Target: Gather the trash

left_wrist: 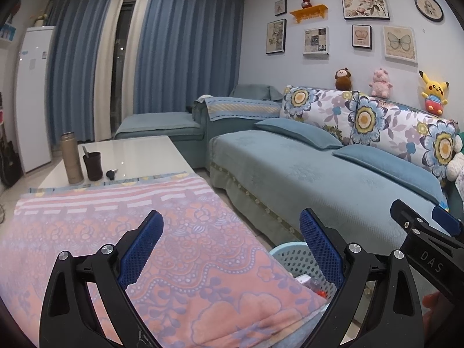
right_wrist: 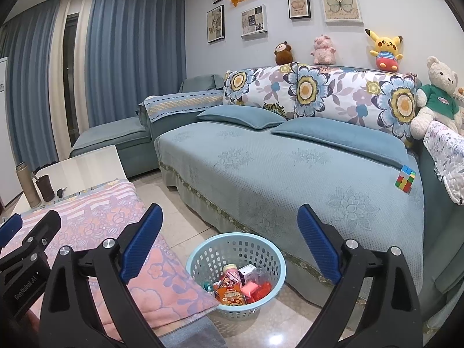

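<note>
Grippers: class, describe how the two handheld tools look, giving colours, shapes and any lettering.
Both the left gripper and right gripper have glossy black triangular cut-out arms, silver round bolts and blue textured finger pads. White lettering reads "DAS" on the right one, "GenRobot.AI" on the left. No cables visible.

Left wrist view: above the pink cloth (left_wrist: 121,232), close, facing sofa (left_wrist: 319,174) and curtains (left_wrist: 185,52). Right wrist view: further right, over the floor, looking down on the basket (right_wrist: 200,256). Shared: cloth, sofa, basket.
</note>
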The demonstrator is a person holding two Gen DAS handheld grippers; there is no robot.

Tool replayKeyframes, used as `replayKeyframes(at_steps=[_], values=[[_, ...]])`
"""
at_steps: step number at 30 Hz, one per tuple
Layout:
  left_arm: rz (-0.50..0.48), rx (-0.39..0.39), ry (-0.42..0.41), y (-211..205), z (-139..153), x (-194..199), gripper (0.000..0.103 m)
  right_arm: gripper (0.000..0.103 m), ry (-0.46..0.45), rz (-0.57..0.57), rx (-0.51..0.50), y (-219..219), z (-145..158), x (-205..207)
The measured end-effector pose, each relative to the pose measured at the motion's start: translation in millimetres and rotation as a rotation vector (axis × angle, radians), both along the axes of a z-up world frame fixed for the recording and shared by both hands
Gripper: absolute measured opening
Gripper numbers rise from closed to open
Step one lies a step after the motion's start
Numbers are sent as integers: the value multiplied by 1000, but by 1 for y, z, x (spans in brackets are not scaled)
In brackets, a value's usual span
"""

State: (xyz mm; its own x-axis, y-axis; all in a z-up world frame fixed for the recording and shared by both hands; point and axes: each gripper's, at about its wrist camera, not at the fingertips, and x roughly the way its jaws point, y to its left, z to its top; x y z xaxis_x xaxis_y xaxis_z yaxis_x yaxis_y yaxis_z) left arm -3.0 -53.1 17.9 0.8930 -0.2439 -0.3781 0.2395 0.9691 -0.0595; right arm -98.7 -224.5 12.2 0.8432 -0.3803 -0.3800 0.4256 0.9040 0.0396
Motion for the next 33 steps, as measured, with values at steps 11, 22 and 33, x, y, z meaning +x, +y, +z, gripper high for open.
replayKeyframes(at_steps=[11, 22, 33], values=[[6, -6, 8, -1, 0, 0, 92, 90, 3, 1, 2, 0, -1, 0], [8, -7, 7, -2, 1, 0, 92, 90, 10, 6, 11, -2, -4, 3], [11, -3, 4, -2, 0, 0, 92, 91, 14, 8, 17, -2, -3, 4]])
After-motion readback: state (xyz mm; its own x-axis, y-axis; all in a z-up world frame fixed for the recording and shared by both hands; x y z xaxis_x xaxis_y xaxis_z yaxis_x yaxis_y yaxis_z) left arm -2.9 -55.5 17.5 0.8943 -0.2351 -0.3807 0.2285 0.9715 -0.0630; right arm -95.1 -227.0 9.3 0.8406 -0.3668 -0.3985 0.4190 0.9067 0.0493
